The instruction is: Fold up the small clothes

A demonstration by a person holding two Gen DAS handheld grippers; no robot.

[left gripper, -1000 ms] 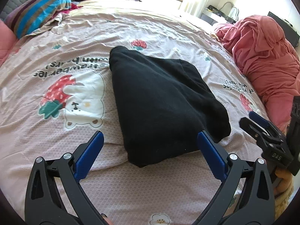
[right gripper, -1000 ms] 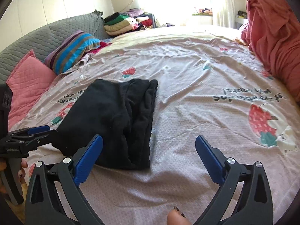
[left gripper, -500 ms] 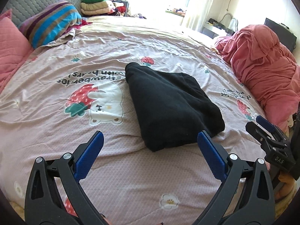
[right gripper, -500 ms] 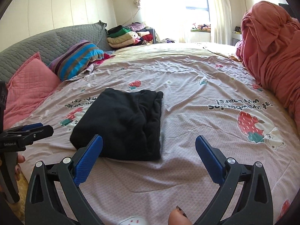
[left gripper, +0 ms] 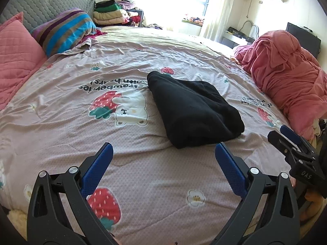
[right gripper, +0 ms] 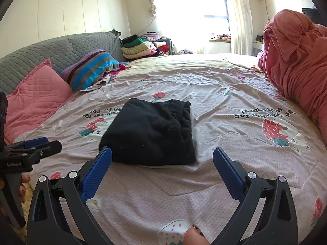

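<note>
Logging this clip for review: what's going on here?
A person holds a gripper in each hand over a bed. A black garment lies folded on the strawberry-print cover. The left gripper and right gripper are both open, hanging short of the garment and gripping nothing.

My left gripper (left gripper: 163,159) has its jaws spread wide with nothing between the blue pads (left gripper: 98,169), held level at the near edge of the scene. My right gripper (right gripper: 162,163) is posed the same way, jaws wide and empty. Each shows side-on at the edge of the other's view, and a fingertip (right gripper: 193,235) of the hand holding the right one shows below it.
</note>
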